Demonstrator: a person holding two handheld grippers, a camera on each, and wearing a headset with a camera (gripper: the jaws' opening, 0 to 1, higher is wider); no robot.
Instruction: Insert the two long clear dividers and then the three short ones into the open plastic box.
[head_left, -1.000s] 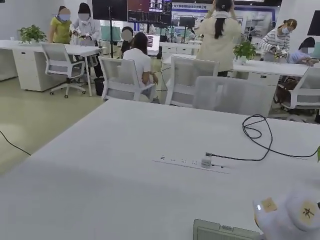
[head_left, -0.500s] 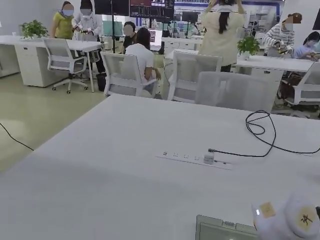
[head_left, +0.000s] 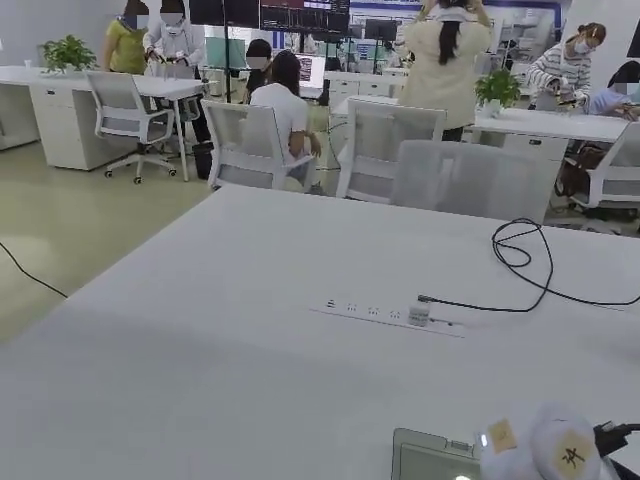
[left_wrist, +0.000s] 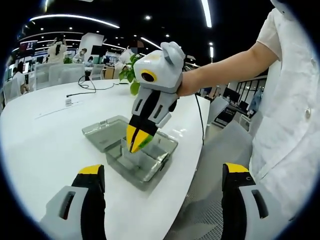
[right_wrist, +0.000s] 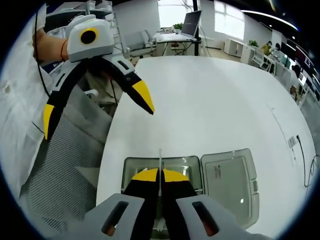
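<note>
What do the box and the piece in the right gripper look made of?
Box: clear, glossy hard plastic, likely; the table shows through its walls. Divider pinched in the right gripper: thin clear sheet, probably plastic; seen edge-on as a pale line.

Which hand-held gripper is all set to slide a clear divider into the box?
Right. The right hand-held gripper is shut on a thin clear divider, just above the open box. The left hand-held gripper hangs open, holding nothing, off to the side.
</note>
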